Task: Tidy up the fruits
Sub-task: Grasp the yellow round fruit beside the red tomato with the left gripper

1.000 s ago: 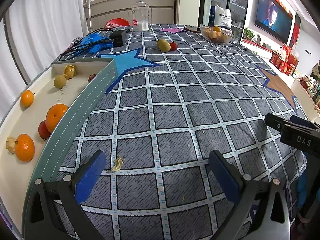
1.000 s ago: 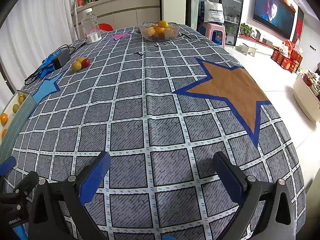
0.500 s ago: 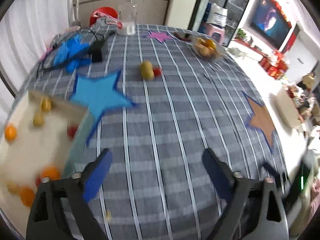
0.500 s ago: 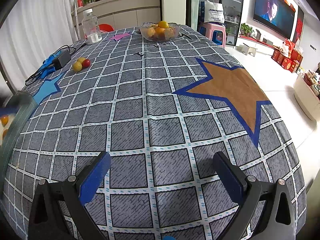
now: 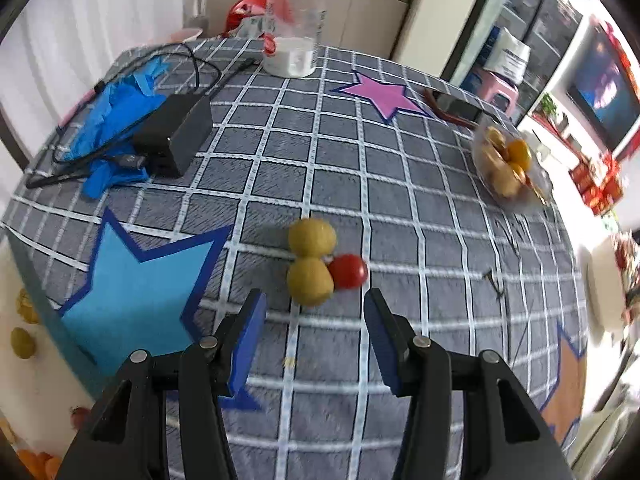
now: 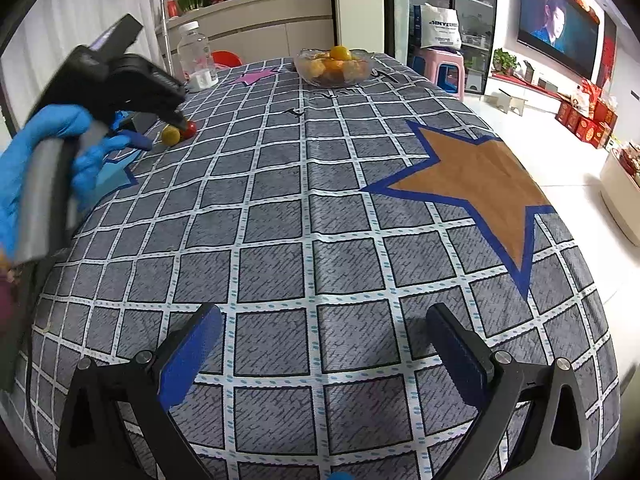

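Right wrist view: checked tablecloth (image 6: 320, 208), television (image 6: 560, 20) on the wall.

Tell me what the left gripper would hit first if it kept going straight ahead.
Probably the nearer yellow fruit, just beyond the open left gripper and roughly centred between its fingers. The red fruit touches it on the right; depth is uncertain.

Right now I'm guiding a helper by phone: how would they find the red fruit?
On the checked tablecloth, look just right of the light blue star. Three small fruits huddle there; the red fruit is the only red one, touching the nearer yellow fruit.
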A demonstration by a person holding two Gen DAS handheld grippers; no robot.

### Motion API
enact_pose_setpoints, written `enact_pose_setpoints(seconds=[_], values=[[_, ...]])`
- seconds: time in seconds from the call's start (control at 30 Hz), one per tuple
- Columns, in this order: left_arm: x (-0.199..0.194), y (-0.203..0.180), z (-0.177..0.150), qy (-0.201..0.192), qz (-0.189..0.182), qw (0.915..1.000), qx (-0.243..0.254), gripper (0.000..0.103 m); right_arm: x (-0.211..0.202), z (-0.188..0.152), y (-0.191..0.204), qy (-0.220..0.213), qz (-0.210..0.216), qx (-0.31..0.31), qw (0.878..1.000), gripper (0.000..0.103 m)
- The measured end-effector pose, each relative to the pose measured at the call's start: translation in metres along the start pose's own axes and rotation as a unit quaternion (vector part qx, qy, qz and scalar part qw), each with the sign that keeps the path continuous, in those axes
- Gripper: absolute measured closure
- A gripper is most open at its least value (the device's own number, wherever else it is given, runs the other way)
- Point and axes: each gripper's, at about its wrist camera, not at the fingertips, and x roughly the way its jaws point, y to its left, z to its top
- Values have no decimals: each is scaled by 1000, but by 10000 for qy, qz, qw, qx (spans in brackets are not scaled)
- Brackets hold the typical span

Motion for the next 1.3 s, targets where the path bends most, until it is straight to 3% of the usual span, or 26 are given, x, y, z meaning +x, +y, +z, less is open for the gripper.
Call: enact_pose_setpoints(seconds=[0.1, 0.17, 0.3, 0.4, 0.7, 0.8, 0.83, 0.87, 0.9, 1.07, 1.27, 1.3], values=[[10, 3, 8, 78, -186, 9994, -288, 48, -1, -1, 0, -2, 51, -40, 10000, 0], [14, 1, 11, 80, -101, 9994, -323, 48, -2, 0, 1, -2, 73, -53, 10000, 0], [17, -7, 13, -51, 132, 9997, -198, 48, -1, 0, 2, -4, 101, -61, 9999, 0], [17, -9, 10, -147, 276, 9995, -85, 54, -2, 0, 2, -5, 115, -67, 9999, 0], [6, -11, -15, -189, 106, 9994, 267, 56, -1, 0, 3, -3, 114, -65, 9999, 0], [-4, -11, -35, -159, 28, 9986, 503, 58, -1, 0, 3, -3, 113, -65, 9999, 0], [-8, -10, -42, -141, -7, 9982, 590, 62, -1, 0, 3, -4, 115, -64, 9999, 0], [-14, -9, -52, -119, -41, 9975, 701, 73, -1, 0, 3, -2, 113, -67, 9999, 0], [-19, -9, -60, -96, -83, 9966, 808, 74, -1, 0, 3, -3, 112, -66, 9999, 0], [-50, -1, -118, -132, -237, 9907, 1335, 74, -1, 0, 3, 0, 107, -72, 9999, 0], [-82, 15, -173, -298, -518, 9862, 1545, 74, 0, 1, 5, 15, 69, -93, 9999, 0], [-85, 19, -178, -314, -566, 9854, 1574, 70, 0, 1, 5, 27, 44, -113, 9999, 0]])
